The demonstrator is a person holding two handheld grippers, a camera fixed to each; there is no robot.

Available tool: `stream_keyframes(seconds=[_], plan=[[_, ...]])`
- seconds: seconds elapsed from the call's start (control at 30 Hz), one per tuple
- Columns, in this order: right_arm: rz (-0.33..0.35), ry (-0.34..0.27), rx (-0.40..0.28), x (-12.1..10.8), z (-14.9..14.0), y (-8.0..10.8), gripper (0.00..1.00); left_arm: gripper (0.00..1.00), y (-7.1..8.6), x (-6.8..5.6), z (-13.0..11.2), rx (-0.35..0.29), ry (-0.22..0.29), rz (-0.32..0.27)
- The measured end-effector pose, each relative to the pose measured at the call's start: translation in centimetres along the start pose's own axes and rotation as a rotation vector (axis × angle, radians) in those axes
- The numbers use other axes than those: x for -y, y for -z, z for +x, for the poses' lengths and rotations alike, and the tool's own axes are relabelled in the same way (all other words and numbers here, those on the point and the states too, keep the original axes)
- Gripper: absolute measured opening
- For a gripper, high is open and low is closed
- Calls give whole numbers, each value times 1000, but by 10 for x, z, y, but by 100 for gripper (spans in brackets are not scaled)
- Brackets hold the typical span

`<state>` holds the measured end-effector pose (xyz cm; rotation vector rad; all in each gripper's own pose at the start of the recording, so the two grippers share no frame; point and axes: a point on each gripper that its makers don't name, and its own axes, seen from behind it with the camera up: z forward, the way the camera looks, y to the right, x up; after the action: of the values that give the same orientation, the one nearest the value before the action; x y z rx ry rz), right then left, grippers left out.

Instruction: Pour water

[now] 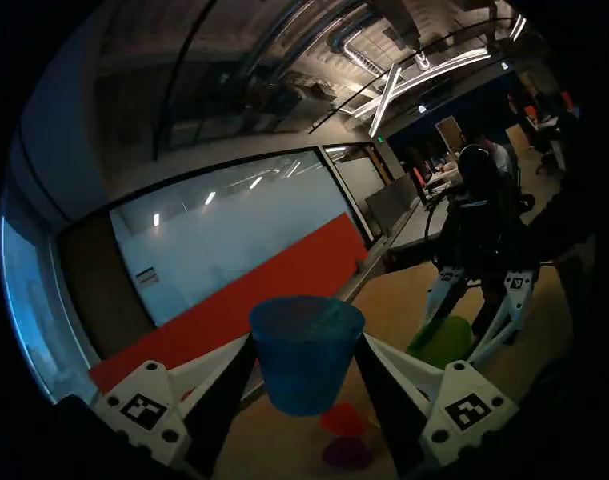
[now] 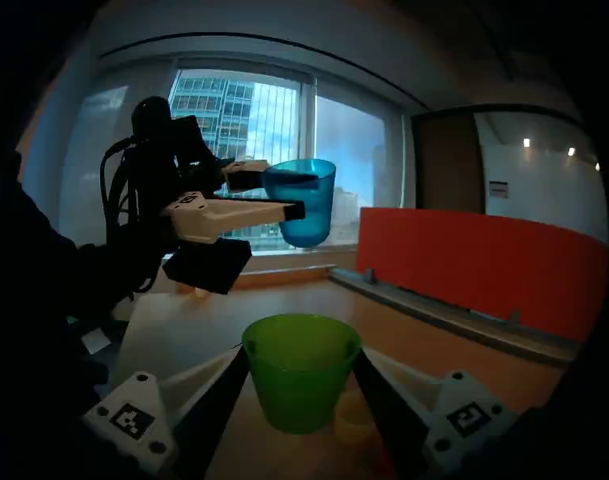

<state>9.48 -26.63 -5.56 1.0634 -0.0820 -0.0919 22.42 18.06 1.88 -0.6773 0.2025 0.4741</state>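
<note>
The green cup (image 2: 301, 376) sits clamped in my right gripper (image 2: 301, 356), low by the table (image 2: 456, 352); my left gripper (image 1: 306, 352) is closed on the blue cup (image 1: 306, 376), held higher and upright. Both cups are in hand, so I judge only the pour is left: nothing tilts, and any water is too dim to see.

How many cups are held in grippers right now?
2: blue cup in the left gripper, higher; green cup in the right gripper. Small coloured things on the table may be more cups.
</note>
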Motion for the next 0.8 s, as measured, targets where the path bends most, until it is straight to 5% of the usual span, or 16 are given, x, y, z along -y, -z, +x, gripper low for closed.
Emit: stream_keyframes(seconds=[0.8], plan=[[60,-13,-13,21,-2,-13,91,84,-2,-1,33,-1,-225,21]])
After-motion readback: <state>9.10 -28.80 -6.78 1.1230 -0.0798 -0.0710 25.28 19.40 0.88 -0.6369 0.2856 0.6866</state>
